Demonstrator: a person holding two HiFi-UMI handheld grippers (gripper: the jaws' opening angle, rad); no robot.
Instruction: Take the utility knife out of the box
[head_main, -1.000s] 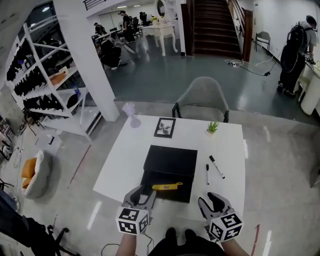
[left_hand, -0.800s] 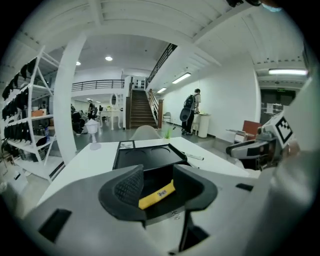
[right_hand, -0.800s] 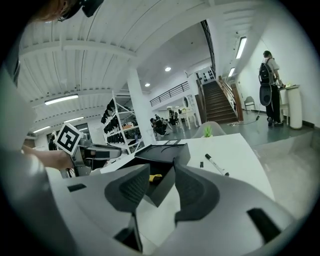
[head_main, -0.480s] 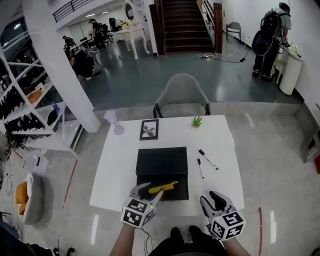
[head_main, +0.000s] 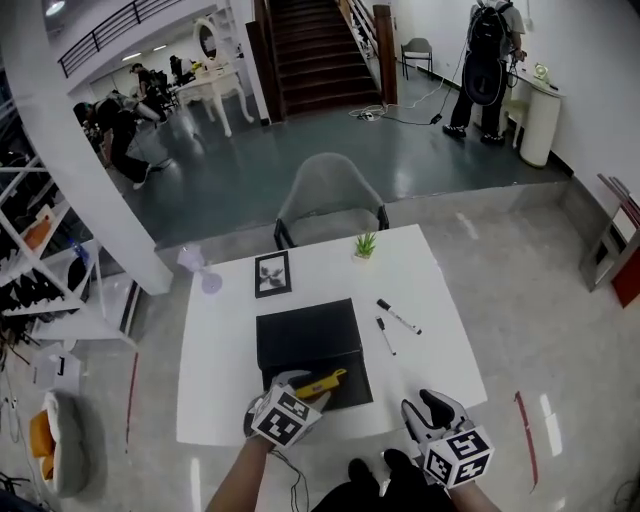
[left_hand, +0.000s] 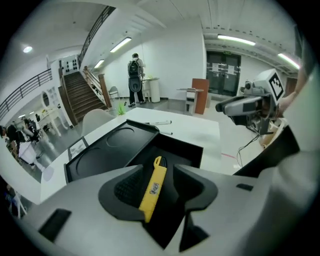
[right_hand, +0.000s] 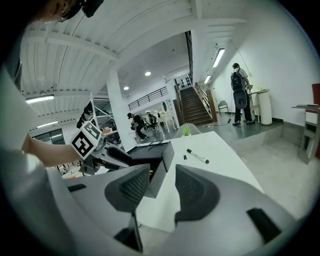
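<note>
Left gripper (left_hand: 161, 172), bottom centre of the head view: jaws wide, reaching into the open black box (head_main: 343, 390). The yellow utility knife (left_hand: 152, 187) lies in the box in the gap between the jaws, tight to the left pad, not clamped. Right gripper (right_hand: 162, 172), bottom right: jaws wide, empty, at the near edge of the white table (head_main: 440, 340). Beyond: two markers (head_main: 398, 316), potted plant (head_main: 366, 243), picture frame (head_main: 272, 274), chair (head_main: 328, 198).

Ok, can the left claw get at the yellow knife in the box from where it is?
Probably yes. The left claw is open at the open box, with the knife lying between its jaws and nothing over it. The right claw sits well clear.
</note>
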